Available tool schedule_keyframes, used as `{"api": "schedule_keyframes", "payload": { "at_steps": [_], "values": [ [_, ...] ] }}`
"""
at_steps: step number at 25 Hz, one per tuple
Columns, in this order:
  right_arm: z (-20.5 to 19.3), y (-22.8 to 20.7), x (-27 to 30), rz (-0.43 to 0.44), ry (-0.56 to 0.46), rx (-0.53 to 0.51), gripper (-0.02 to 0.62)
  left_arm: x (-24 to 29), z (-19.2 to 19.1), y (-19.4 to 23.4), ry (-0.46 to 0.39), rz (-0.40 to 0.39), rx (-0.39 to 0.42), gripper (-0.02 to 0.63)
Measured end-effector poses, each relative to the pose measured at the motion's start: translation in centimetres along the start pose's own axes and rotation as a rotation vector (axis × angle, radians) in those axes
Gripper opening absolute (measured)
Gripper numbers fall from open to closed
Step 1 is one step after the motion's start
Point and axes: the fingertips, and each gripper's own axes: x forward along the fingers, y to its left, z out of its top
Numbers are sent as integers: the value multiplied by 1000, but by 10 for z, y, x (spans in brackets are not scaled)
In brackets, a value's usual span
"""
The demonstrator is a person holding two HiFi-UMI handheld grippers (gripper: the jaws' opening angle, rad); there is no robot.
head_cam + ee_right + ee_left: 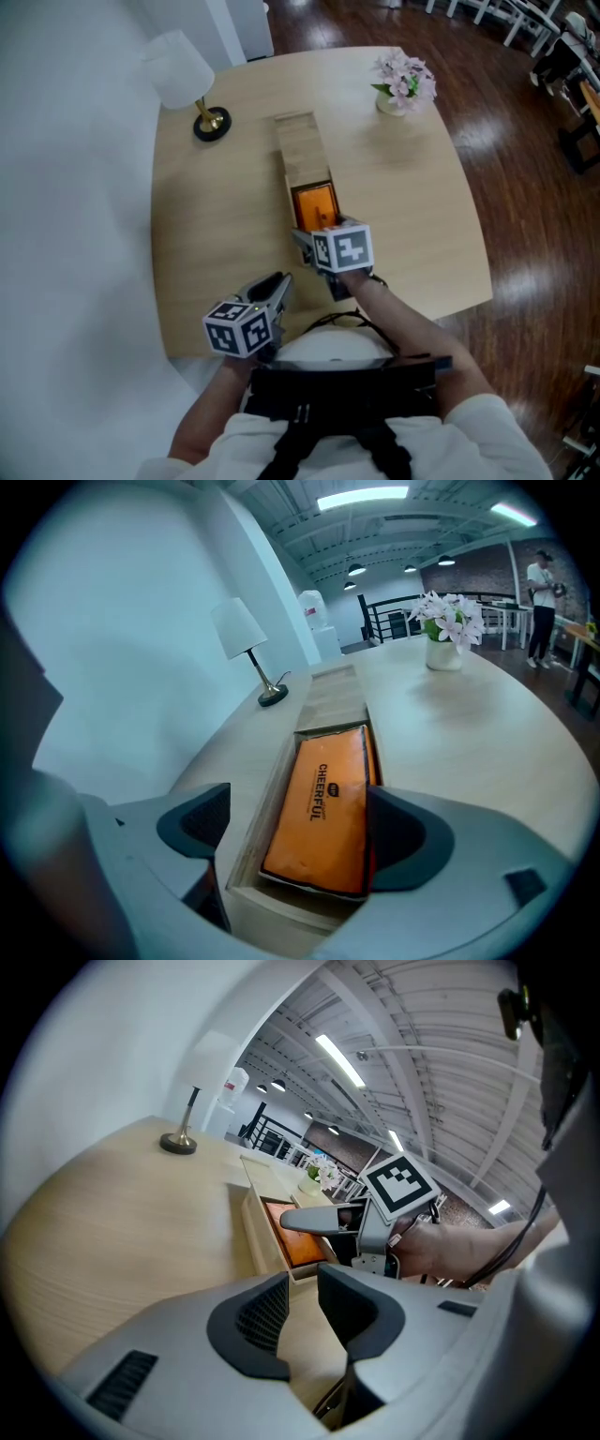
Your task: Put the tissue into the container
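Observation:
A long wooden container (298,141) lies in the middle of the table, its far part covered by a lid and its near part open. The orange tissue pack (314,204) lies flat inside the open part (323,808). My right gripper (319,236) hangs over the container's near end, open wide. In the right gripper view (300,827) one pad stands outside the container's left wall (267,799) and the other at the pack's right edge. My left gripper (277,286) rests near the table's front edge, open by a narrow gap (302,1312) with nothing in it.
A white table lamp (183,75) stands at the far left of the table and a vase of pink flowers (405,82) at the far right. Dark wooden floor surrounds the table (422,216). A person (541,583) stands far off in the room.

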Motion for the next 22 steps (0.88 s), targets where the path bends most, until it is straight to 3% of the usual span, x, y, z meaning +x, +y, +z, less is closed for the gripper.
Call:
{"api": "schedule_keyframes", "payload": {
  "at_steps": [14,22],
  "values": [
    [17,-15,-37,17,-90,-15,446,7,0,-9,20,-27,38,98],
    [18,-44,-63,-15,-121,0,446,20,4,-28,33,-74,75,98]
  ]
}}
